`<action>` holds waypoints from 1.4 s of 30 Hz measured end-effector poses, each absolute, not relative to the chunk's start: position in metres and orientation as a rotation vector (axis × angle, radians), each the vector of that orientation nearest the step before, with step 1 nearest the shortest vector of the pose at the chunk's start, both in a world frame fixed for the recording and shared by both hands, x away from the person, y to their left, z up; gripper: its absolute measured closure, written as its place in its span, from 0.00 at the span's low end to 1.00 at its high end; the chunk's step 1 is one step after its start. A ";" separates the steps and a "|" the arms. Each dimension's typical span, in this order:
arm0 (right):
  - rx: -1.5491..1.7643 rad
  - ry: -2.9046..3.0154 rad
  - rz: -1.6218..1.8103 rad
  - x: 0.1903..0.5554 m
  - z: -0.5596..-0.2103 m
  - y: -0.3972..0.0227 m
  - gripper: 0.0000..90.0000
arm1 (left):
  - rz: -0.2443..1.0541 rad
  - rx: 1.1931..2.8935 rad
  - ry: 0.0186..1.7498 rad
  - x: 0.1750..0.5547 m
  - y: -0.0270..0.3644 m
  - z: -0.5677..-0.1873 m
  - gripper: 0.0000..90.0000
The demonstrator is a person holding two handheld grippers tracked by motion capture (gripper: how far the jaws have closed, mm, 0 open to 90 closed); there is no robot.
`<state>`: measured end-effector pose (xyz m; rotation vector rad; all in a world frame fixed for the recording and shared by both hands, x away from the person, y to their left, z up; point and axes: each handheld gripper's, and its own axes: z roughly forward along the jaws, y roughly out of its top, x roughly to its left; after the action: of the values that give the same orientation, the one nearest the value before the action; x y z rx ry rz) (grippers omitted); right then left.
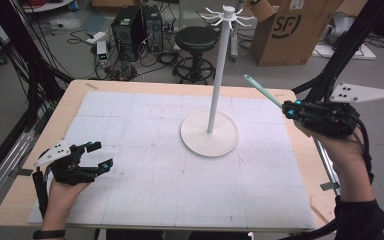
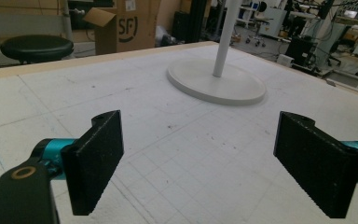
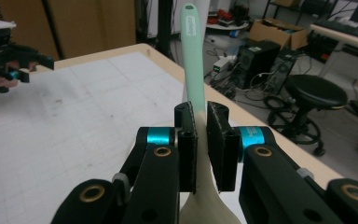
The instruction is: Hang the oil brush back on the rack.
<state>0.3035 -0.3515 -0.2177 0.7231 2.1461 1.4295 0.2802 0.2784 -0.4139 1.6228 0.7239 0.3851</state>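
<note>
- Spatula (image 3: 192,65), mint-green handle with a cream blade end, is held above the right edge of the table (image 1: 75,97).
- Right gripper (image 1: 286,107) has its jaws clamped tight on the handle, which points toward the white hook stand (image 1: 215,90).
- Left gripper (image 1: 96,156) rests at the table's near left, jaws wide apart, holding nothing.

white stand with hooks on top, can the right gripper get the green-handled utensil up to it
Probably yes: the right gripper, shut on the pale green-handled utensil, is raised beside the white hook stand with open air between.
</note>
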 end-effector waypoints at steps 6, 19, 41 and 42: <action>0.706 2.124 1.420 0.302 -0.195 -0.353 0.92 | 0.379 1.622 0.726 0.280 0.278 -0.414 0.18; 0.691 2.080 1.416 0.299 -0.157 -0.351 0.92 | 0.374 1.617 0.725 0.280 0.278 -0.414 0.18; 0.681 2.008 1.427 0.312 -0.130 -0.334 0.92 | 0.368 1.626 0.729 0.281 0.278 -0.415 0.19; 0.681 2.008 1.427 0.312 -0.130 -0.334 0.92 | 0.367 1.627 0.728 0.281 0.278 -0.415 0.19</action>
<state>0.3116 -0.3341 -0.1299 0.6809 2.0077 1.4266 0.2809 0.2776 -0.4150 1.6267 0.7276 0.3673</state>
